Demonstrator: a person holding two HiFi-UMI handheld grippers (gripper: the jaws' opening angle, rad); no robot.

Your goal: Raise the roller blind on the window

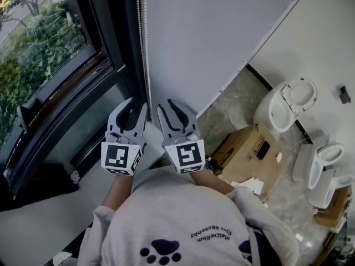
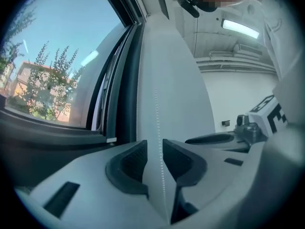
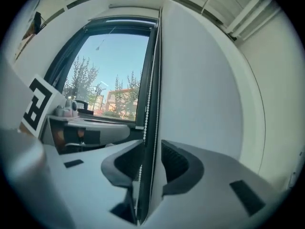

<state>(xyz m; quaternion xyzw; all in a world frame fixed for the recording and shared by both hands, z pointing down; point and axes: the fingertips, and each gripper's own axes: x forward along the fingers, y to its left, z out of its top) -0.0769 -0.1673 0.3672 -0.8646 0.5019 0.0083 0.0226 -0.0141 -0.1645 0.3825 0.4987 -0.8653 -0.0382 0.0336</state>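
A white bead chain [image 1: 143, 49] hangs down the edge between the dark window frame [image 1: 83, 101] and the white wall [image 1: 222, 32]. My two grippers are held side by side at its lower end, jaws pointing up. In the left gripper view one strand of the chain [image 2: 155, 109] runs through the gap of my left gripper [image 2: 155, 149], and the pads stand clear of it. Two strands of the chain [image 3: 147, 99] pass between the jaws of my right gripper [image 3: 151, 151], which also stand apart. In the right gripper view the glass [image 3: 114, 75] is uncovered, with no blind fabric in sight.
White toilet bowls [image 1: 288, 104] and a cardboard box [image 1: 249, 154] stand on the floor to the right. A pale sill [image 1: 50, 215] runs below the window at the left. The person's grey shirt [image 1: 177, 220] fills the bottom of the head view.
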